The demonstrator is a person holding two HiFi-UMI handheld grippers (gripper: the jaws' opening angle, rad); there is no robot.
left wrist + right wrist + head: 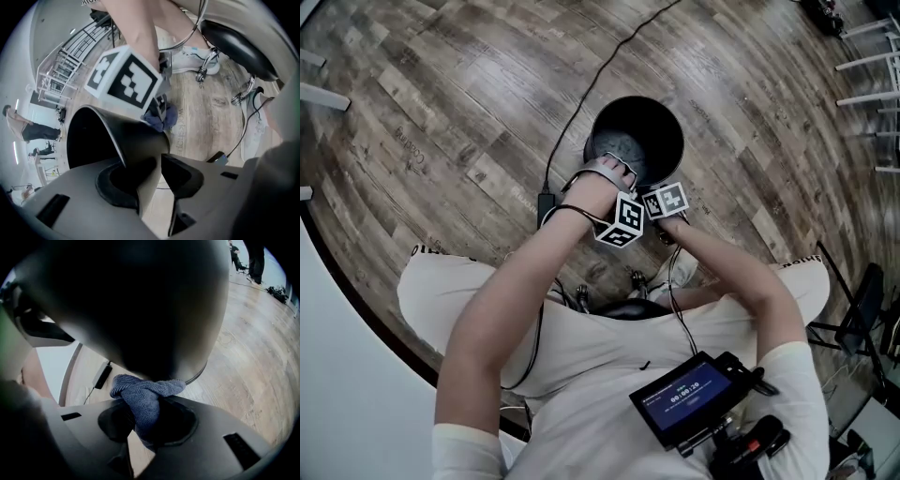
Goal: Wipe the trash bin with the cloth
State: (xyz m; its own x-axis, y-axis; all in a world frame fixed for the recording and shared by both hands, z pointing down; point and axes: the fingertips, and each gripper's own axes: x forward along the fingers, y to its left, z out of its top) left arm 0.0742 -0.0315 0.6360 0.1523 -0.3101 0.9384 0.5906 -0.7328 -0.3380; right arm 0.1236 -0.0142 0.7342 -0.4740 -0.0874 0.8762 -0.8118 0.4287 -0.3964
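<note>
"Black, is it, the trash bin (637, 122)?"
"Yes. It stands upright on the wooden floor (441, 112), right in front of the person."
"And the left gripper (150, 166)?"
"Its jaws straddle the bin's rim, one inside and one outside. They are partly apart, with a sliver of gap beside the wall."
"The cloth (143, 392)?"
"Blue and bunched, pinched tight between the jaws of the right gripper (145, 416). It is pressed against the bin's outer wall, close beside the left gripper"
</note>
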